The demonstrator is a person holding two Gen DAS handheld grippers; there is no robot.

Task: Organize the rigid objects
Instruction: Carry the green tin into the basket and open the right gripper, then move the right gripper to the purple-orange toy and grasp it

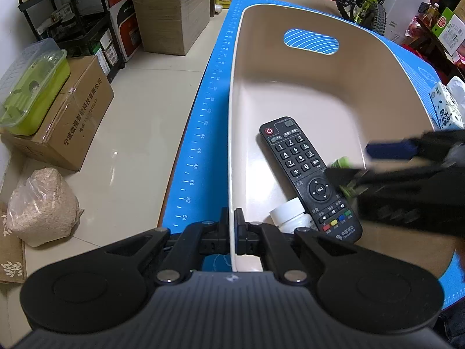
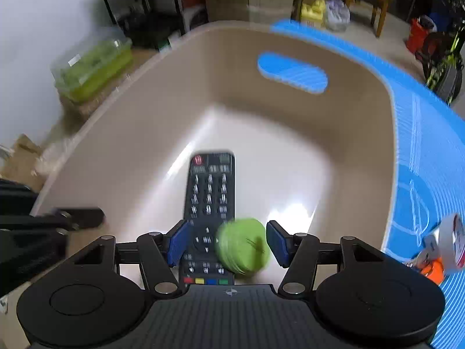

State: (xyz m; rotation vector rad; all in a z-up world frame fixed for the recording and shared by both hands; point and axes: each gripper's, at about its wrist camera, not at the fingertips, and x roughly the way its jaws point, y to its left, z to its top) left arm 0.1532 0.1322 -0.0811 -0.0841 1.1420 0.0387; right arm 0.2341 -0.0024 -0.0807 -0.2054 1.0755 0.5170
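A beige plastic basket [image 1: 290,93] stands on a blue mat [image 1: 200,122]. My left gripper [image 1: 231,229] is shut on the basket's near left rim. In the basket lie a black remote control [image 1: 308,174] and a white bottle [image 1: 289,213]. My right gripper [image 2: 226,241] is open above the basket [image 2: 145,116], over the remote [image 2: 209,192]. A blurred green round object [image 2: 242,245] is between its fingers [image 2: 277,240], apart from both. The right gripper also shows in the left wrist view [image 1: 357,161], with the green object [image 1: 344,164] below it.
A tissue pack [image 1: 446,107] lies on the mat right of the basket. A white and orange item [image 2: 444,250] sits on the mat at right. On the floor to the left are cardboard boxes [image 1: 69,116], a green container [image 1: 32,87], a bag [image 1: 43,206] and a black shelf [image 1: 72,14].
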